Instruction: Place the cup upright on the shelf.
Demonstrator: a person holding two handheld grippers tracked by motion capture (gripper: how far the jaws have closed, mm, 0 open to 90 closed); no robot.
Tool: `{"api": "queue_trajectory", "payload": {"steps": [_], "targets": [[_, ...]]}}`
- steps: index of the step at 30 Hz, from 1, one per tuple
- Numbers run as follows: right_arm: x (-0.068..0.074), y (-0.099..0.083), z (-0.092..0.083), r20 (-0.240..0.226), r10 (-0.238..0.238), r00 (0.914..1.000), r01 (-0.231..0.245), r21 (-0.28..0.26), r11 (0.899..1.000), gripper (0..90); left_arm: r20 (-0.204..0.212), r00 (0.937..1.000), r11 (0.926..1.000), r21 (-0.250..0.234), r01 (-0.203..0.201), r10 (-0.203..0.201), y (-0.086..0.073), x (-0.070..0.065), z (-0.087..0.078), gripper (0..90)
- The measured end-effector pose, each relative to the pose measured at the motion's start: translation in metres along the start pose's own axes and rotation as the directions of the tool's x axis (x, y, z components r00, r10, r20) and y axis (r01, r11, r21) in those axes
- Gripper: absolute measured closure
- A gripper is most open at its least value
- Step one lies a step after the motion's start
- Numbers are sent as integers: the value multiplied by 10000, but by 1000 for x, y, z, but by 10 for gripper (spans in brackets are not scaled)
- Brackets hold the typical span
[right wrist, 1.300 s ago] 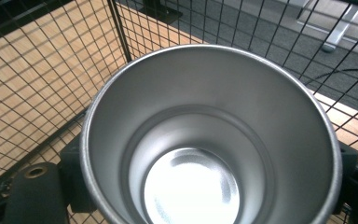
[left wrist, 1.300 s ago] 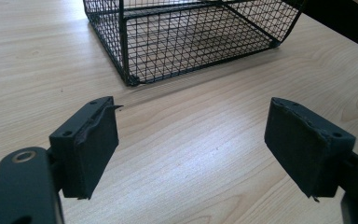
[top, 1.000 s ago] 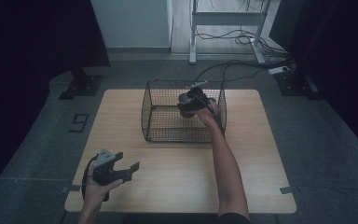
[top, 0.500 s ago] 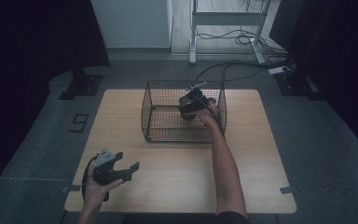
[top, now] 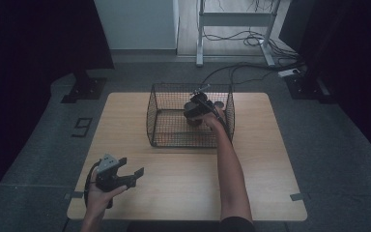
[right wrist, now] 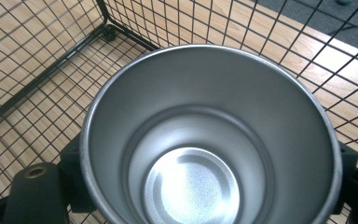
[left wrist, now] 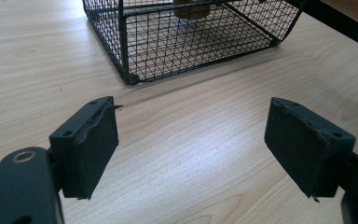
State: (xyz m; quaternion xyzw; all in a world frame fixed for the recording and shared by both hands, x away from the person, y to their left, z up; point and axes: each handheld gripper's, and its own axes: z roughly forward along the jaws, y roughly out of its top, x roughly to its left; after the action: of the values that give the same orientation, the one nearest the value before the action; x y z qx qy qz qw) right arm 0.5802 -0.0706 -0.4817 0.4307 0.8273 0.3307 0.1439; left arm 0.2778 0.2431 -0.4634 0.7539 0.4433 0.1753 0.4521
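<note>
The right gripper (top: 196,110) clamps a metal cup (right wrist: 209,140) between its jaws inside the basket (top: 157,126), while the left gripper (left wrist: 191,158), near-left, gapes empty.

A single dark figure, a "9" (top: 82,127), lay flat on the grey floor (top: 38,159) just left of the wooden surface (top: 125,121). Nothing else was readable.
</note>
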Motion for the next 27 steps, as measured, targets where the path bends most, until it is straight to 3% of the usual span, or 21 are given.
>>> {"api": "queue_trajectory", "payload": {"steps": [18,27], "targets": [[-1,-2,4,71,18,10000,-21,396,9992,180,-12,10000,10000,-13,-3,3,0,0,0,176],[-4,-7,1,161,-142,9998,122,1168,9931,142,27,10000,10000,-15,-69,69,1,-2,0,176]]}}
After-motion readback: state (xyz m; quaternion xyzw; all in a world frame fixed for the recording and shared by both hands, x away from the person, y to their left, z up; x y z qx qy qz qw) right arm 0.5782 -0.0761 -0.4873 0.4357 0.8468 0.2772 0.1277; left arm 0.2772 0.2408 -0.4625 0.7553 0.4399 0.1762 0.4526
